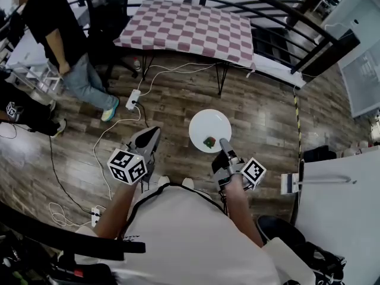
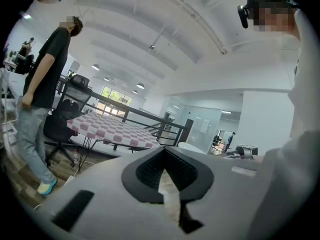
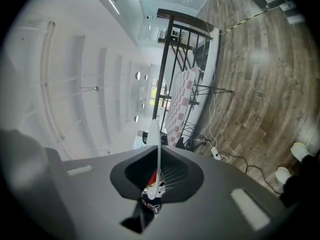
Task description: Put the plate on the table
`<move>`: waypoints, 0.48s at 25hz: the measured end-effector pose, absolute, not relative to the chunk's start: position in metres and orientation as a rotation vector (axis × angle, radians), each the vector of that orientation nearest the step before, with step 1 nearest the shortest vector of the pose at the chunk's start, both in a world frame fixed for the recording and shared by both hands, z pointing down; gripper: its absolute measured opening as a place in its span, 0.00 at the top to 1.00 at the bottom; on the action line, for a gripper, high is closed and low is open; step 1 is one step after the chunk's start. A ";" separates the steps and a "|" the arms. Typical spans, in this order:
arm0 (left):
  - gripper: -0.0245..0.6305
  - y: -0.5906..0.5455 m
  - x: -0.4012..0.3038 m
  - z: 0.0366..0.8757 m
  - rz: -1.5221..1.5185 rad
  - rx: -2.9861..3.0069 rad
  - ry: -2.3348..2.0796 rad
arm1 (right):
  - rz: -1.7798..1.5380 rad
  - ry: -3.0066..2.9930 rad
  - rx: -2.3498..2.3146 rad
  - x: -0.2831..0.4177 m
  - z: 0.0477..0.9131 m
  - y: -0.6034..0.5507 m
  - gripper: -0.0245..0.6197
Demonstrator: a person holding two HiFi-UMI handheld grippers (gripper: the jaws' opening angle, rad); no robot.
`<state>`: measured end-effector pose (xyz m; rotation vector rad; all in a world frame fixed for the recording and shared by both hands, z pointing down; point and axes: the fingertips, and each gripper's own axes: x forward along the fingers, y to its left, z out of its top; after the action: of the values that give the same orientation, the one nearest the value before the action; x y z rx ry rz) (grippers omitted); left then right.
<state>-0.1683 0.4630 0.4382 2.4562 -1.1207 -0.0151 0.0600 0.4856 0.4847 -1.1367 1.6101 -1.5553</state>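
Plate [image 1: 209, 126], white and round, is held in the air over the wooden floor [image 1: 178, 105], well short of the table [image 1: 184, 25]. The right claw [image 1: 224, 142] is clenched on the plate's near rim, and the plate reaches out ahead of it, lying roughly flat as seen from the head view. A small red and green thing [image 1: 209, 141] sits on the plate just in front of the claw tips. In the right gripper view the plate [image 3: 154, 134] shows edge-on as a thin white blade rising from between the pads of the right claw [image 3: 156, 176], with a spot of red low beside it.

The left claw [image 1: 151, 134] hangs beside the right one and apart from the plate, its jaws drawn together on nothing. In the left gripper view the left claw [image 2: 167, 176] shows only a thin slit of floor between the dark pads.

The table stands ahead, covered by a red and white checked cloth; its near edge faces the person, and black railings run behind it. The left gripper view shows the table [image 2: 110, 129] past a black chair. A standing person [image 1: 65, 46] in a black top and jeans is off its left end. A white power strip [image 1: 133, 99] and loose white cables lie on the floor between the table's near edge and the claws.
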 end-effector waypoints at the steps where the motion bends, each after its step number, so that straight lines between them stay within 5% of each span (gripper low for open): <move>1: 0.96 0.464 -0.169 0.438 -0.016 2.454 -1.122 | -1.556 1.611 -1.137 0.059 0.484 0.486 0.93; 12: 0.96 0.457 -0.190 0.449 0.006 2.441 -1.117 | -1.531 1.578 -1.138 0.047 0.484 0.483 0.93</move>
<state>-0.1899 0.4568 0.4485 2.4414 -1.1172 0.0063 0.0474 0.4831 0.4843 -1.1384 1.5781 -1.5307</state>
